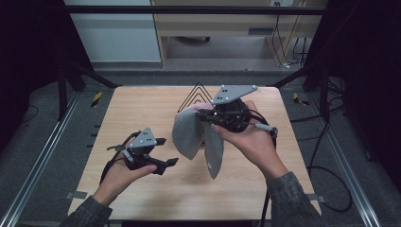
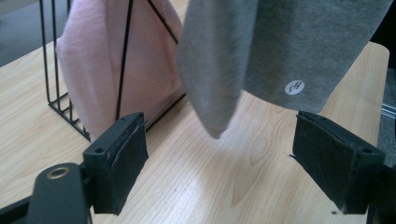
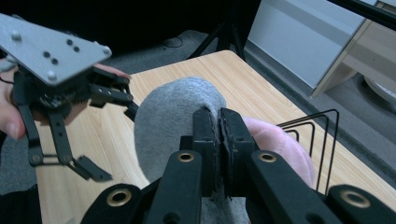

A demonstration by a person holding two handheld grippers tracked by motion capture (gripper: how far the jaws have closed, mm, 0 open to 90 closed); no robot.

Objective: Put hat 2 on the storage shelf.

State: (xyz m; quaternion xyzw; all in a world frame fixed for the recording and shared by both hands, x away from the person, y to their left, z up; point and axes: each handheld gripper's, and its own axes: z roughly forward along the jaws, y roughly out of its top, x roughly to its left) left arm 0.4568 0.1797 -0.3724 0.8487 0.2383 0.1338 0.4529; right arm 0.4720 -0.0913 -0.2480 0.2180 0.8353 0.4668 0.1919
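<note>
A grey cloth hangs in folds above the middle of the wooden table, with my right gripper shut on its top edge. In the right gripper view the jaws are pressed together over the grey cloth. My left gripper is held open just left of the cloth's lower end. Its view shows the grey cloth, with a small white logo, dangling between and beyond the wide-apart pads. A pink cloth stands in a black wire rack behind it.
The wire rack stands at the table's far middle with the pink cloth inside. The left gripper appears open in the right gripper view. Black frame legs and cables flank the table. A cabinet stands beyond the far edge.
</note>
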